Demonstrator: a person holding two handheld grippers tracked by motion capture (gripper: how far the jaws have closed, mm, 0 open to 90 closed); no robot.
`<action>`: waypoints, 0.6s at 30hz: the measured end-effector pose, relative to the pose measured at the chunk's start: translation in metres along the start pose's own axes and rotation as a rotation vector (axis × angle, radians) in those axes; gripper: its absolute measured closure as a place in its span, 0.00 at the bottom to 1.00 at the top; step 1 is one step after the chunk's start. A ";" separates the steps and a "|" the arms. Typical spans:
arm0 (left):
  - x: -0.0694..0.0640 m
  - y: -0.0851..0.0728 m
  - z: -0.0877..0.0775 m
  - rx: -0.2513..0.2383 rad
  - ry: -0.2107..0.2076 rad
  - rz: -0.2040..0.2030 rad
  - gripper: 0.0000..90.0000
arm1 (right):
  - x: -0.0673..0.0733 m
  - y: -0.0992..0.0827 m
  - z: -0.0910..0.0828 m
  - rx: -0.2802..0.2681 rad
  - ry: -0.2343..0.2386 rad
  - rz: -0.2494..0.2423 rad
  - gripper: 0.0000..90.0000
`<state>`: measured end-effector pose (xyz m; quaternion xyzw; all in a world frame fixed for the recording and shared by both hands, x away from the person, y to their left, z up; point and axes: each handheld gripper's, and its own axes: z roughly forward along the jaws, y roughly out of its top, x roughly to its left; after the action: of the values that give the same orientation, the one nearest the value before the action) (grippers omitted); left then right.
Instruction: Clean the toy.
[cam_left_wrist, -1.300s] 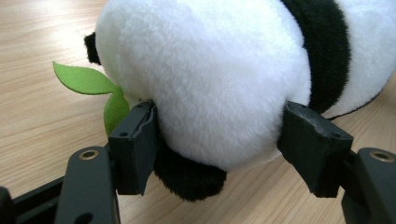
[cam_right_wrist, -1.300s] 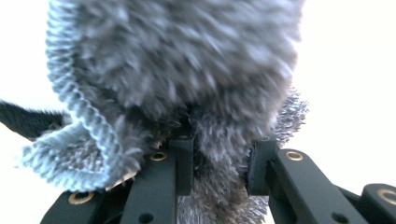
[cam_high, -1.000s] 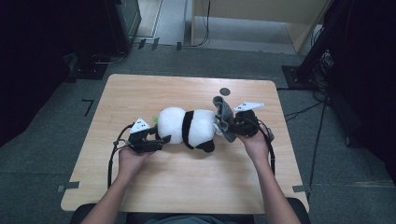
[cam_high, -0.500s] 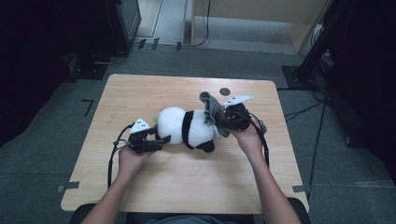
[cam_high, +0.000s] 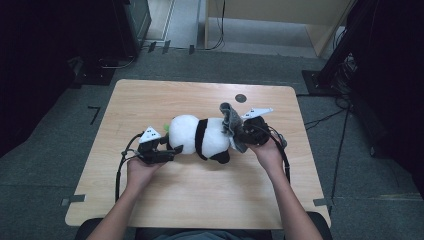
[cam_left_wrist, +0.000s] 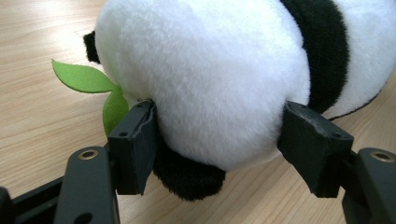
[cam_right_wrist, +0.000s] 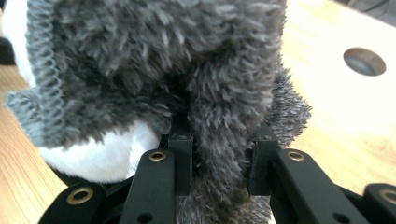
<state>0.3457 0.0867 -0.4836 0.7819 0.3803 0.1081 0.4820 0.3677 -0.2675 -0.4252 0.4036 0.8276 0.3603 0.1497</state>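
Left tool (cam_high: 172, 149) sits at the left end of the plush panda (cam_high: 200, 137), held in the person's left hand (cam_high: 142, 167) low on the worktop (cam_high: 200, 205). In the left gripper view its two black pads are pressed into the white fur on either side of the panda's round end, so it is clamped on the toy, jaws fairly wide to take the bulk. One black paw (cam_left_wrist: 187, 179) hangs below between the jaws, just above the wood. Green felt leaf (cam_left_wrist: 91, 84) pokes out beside the left pad, lying on the worktop

Panda lies on its side across the middle of the worktop, long axis running left to right, black band (cam_high: 201, 137) around the body roughly midway. White fur either side of the band

Grey fuzzy sock (cam_high: 231, 125) is at the panda's right end, bunched up against the toy and partly over it; how far on I can't tell. Ribbed cuff edge (cam_right_wrist: 44, 70) shows at the left in the right gripper view, white fur visible under it

Right tool (cam_high: 239, 136) comes in from the right, held in the right hand (cam_high: 267, 152). Right gripper view: jaws close together with a fold of the grey sock pinched between the pads, so clamped on the sock

Small dark round hole (cam_high: 241, 98) in the worktop, behind the right tool and well apart from the panda
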 end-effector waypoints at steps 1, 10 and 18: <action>0.000 0.000 0.000 0.000 0.000 -0.001 0.34 | 0.000 -0.003 0.001 0.005 0.002 0.003 0.78; 0.000 0.000 0.000 0.002 0.000 -0.002 0.34 | -0.001 -0.025 0.016 0.075 0.010 0.021 0.78; 0.000 -0.001 -0.001 0.005 0.005 -0.008 0.35 | 0.001 -0.035 0.027 0.135 0.015 0.021 0.78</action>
<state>0.3445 0.0875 -0.4833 0.7813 0.3850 0.1072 0.4795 0.3625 -0.2683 -0.4688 0.4186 0.8468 0.3082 0.1124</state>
